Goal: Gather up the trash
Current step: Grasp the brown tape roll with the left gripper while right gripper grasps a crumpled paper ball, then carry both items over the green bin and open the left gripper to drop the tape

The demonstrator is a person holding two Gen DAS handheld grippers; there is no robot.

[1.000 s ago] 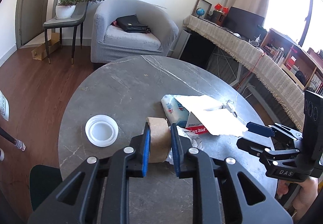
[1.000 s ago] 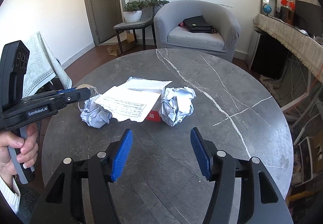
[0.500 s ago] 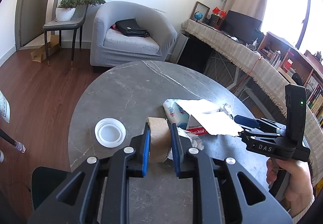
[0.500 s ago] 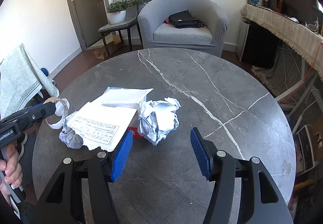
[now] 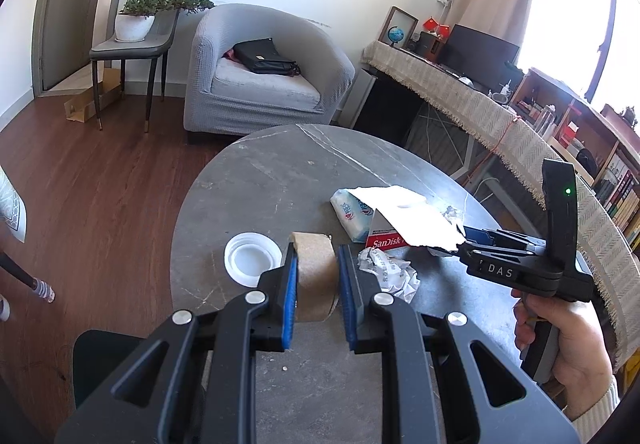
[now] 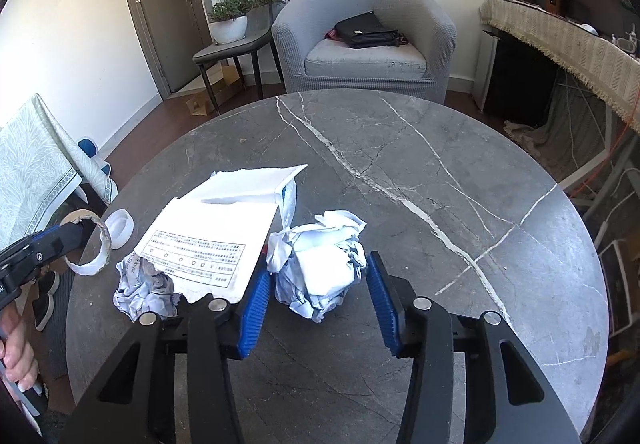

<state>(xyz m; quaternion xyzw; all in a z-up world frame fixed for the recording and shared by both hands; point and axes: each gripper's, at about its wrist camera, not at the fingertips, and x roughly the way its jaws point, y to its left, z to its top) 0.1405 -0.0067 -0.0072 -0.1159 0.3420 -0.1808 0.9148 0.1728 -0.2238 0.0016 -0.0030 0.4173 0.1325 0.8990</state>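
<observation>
My left gripper [image 5: 316,256] is shut on a brown cardboard tape core [image 5: 314,276] and holds it just above the grey marble table [image 6: 400,163]. The right wrist view shows that core [image 6: 94,244] at the far left. My right gripper [image 6: 318,276] straddles a crumpled white paper ball [image 6: 320,256]. Its jaws are closing, with the blue pads close to the ball's sides, and the ball does not look squeezed. A second crumpled paper [image 6: 144,288] lies to the left under a torn printed sheet [image 6: 212,240]. From the left wrist, my right gripper [image 5: 462,238] reaches in beside that sheet [image 5: 408,215].
A white plastic lid [image 5: 252,258], a tissue pack [image 5: 352,213] and a red SanDisk box [image 5: 386,242] lie on the table. Beyond it are a grey armchair [image 6: 364,55] with a black bag, a chair with a potted plant [image 6: 232,23], and a cloth-covered desk [image 6: 560,35] on the right.
My right gripper has come forward and down over the paper ball and its jaws have narrowed around it. My left gripper, still holding the core, has drifted slightly.
</observation>
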